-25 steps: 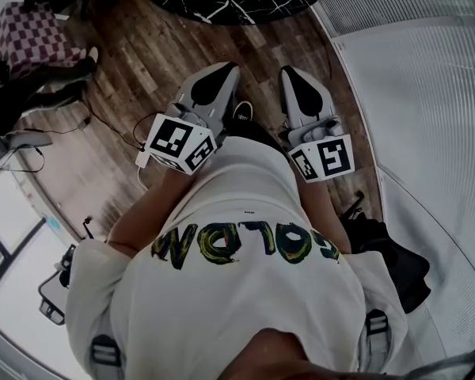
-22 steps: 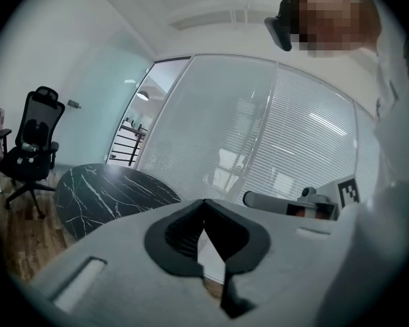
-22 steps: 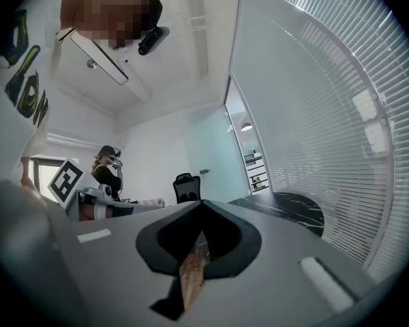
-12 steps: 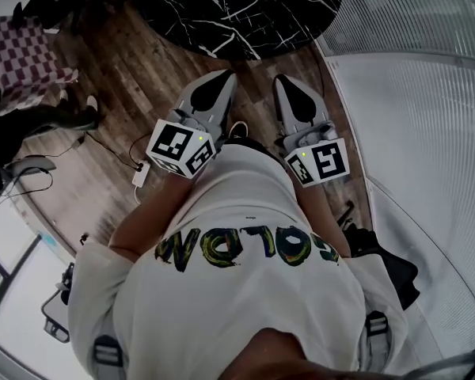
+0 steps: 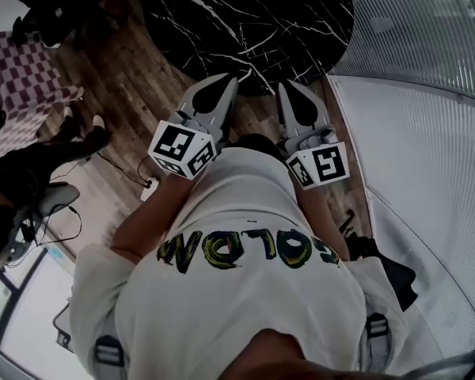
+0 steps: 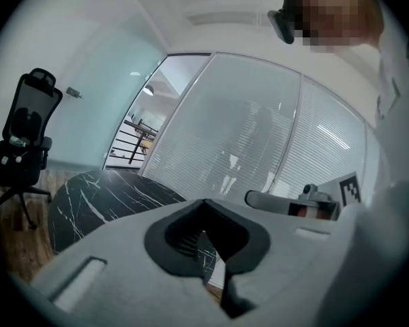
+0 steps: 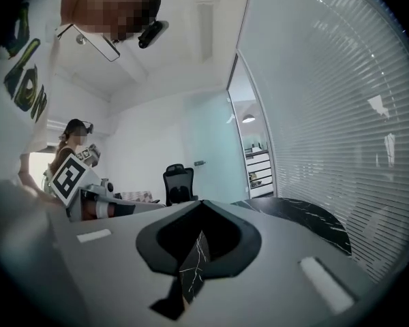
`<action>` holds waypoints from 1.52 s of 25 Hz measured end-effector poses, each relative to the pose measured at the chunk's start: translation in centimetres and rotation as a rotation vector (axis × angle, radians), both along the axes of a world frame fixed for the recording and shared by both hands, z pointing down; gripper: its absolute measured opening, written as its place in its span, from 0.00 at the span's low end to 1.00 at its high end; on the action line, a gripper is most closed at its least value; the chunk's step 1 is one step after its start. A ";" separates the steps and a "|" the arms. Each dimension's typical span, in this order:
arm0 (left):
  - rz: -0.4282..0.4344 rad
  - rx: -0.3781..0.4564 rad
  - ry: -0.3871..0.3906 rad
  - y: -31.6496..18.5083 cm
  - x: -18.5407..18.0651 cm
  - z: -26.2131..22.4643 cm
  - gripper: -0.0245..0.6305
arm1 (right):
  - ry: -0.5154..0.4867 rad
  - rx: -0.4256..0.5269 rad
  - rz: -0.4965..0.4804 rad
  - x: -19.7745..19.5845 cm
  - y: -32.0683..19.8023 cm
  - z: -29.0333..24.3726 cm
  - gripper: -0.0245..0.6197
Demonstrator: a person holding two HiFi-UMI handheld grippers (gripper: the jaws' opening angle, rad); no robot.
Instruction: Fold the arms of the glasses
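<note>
No glasses show in any view. Both grippers are held close in front of the person's white shirt, pointing forward. My left gripper point(image 5: 222, 81) has its grey jaws pressed together, tips meeting with nothing between them; in its own view the left gripper point(image 6: 206, 201) looks over a black marble table point(image 6: 102, 196). My right gripper point(image 5: 289, 89) is likewise shut and empty, and the right gripper point(image 7: 203, 201) faces the same table point(image 7: 293, 213). The two gripper tips reach the near edge of the round table point(image 5: 245, 14).
A glass wall with blinds point(image 5: 427, 133) runs along the right. A checked seat point(image 5: 24, 62) stands at the far left, with cables point(image 5: 119, 172) on the wooden floor. A black bag point(image 5: 388, 267) lies by the right foot. An office chair point(image 6: 24, 138) is beyond the table.
The person has moved forward: the marble table fills more of the head view and now lies just under the gripper tips. Both grippers stay shut, held the same way.
</note>
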State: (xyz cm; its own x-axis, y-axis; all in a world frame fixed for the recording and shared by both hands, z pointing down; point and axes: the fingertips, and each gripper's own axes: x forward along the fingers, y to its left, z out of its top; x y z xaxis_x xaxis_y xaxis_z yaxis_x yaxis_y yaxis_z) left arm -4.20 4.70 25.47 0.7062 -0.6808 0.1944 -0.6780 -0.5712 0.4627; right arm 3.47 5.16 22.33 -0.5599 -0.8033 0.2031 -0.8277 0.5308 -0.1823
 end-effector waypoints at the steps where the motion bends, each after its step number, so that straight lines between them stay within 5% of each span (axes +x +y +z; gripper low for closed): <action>1: 0.006 -0.002 -0.003 -0.6 -0.2 0.1 0.04 | 0.001 -0.001 0.007 -0.1 -0.6 0.1 0.04; 18: 0.005 -0.062 -0.062 -5.7 1.5 3.1 0.04 | 0.015 -0.080 -0.008 2.6 -5.3 2.6 0.04; 27: 0.080 -0.116 -0.135 -7.6 3.1 8.2 0.07 | 0.026 -0.136 -0.012 3.7 -6.7 7.3 0.04; 38: 0.056 -0.214 -0.194 -10.9 3.7 15.9 0.08 | 0.132 -0.232 0.023 6.2 -9.2 15.5 0.04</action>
State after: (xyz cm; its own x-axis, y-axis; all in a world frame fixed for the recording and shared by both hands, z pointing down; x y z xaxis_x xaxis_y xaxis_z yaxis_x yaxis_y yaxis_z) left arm -0.54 -6.23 41.36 0.6775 -0.5707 0.4640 -0.7354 -0.5141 0.4414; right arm 9.64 -4.08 37.83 -0.4984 -0.7390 0.4533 -0.8637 0.4684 -0.1861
